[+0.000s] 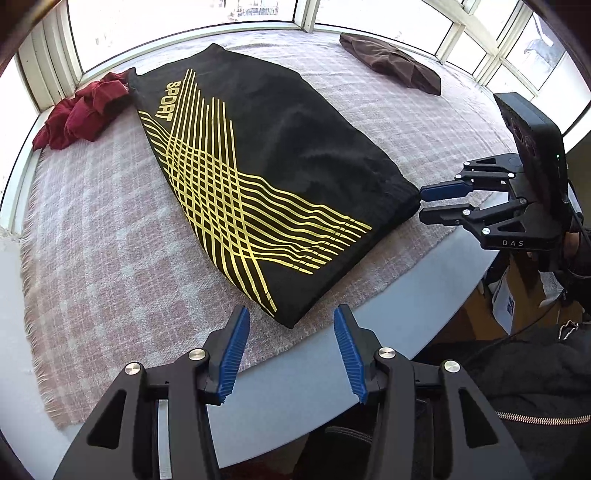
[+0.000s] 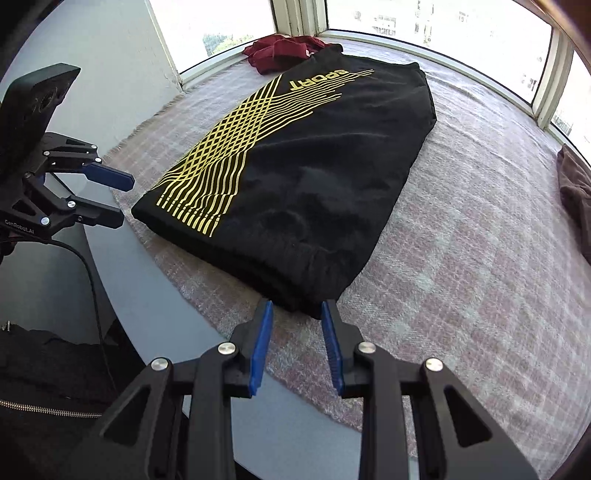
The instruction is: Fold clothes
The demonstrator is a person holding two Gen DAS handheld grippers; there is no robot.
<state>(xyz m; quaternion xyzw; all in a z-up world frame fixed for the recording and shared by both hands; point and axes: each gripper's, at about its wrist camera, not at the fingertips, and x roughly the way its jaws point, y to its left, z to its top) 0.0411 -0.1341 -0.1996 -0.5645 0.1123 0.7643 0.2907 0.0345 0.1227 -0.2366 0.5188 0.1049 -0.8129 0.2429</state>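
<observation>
Black garment (image 1: 258, 177) folded on checked blanket (image 1: 110, 258); left gripper (image 1: 291, 317) parted, empty, just short of its corner; right gripper (image 2: 297, 308) narrowly parted, tips straddling hem corner, grip uncertain

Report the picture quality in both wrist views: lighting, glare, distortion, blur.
Left wrist view: daylight blows out the windows; fisheye bends the table edge; the black garment is sharp, its yellow print crisp. Right wrist view: same overexposed panes, dark vignette in the corners, garment folds lost in black, the brown cloth cut off and stretched at the right edge.
</observation>
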